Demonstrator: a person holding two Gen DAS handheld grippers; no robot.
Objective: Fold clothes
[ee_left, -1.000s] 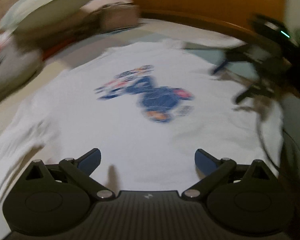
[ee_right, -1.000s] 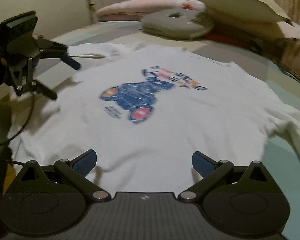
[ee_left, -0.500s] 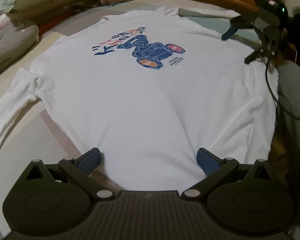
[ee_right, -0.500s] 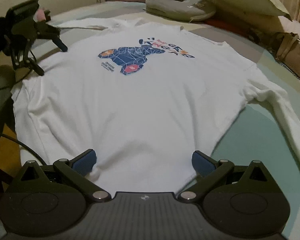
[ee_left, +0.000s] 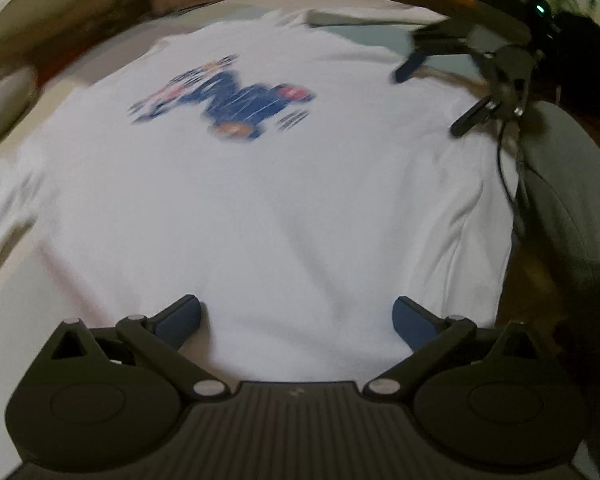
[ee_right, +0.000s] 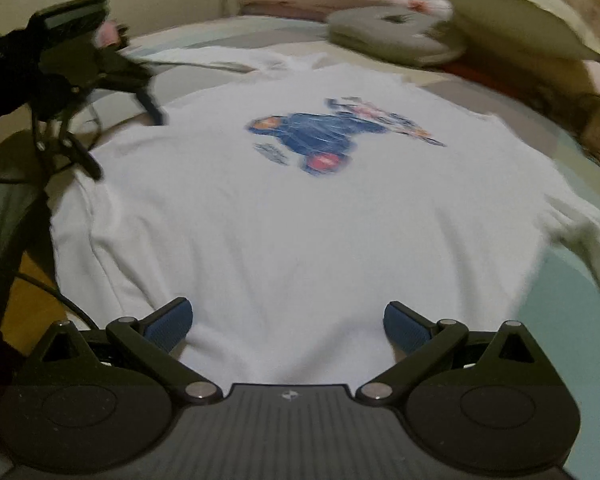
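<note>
The white shirt (ee_right: 300,216) lay flat on the bed (ee_right: 572,304), mid-frame. My left hand-held gripper (ee_left: 296,314) and right hand-held gripper (ee_right: 286,320) both gaped, holding nothing; closing on one layer only risked a lopsided fold.

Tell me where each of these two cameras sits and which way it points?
Left wrist: rides on the left claw, looking across the white shirt on the bed; the open right claw shows top right.
Right wrist: rides on the right claw, facing the pillows; the left claw shows at left.
Shared: the shirt and its blue print.
</note>
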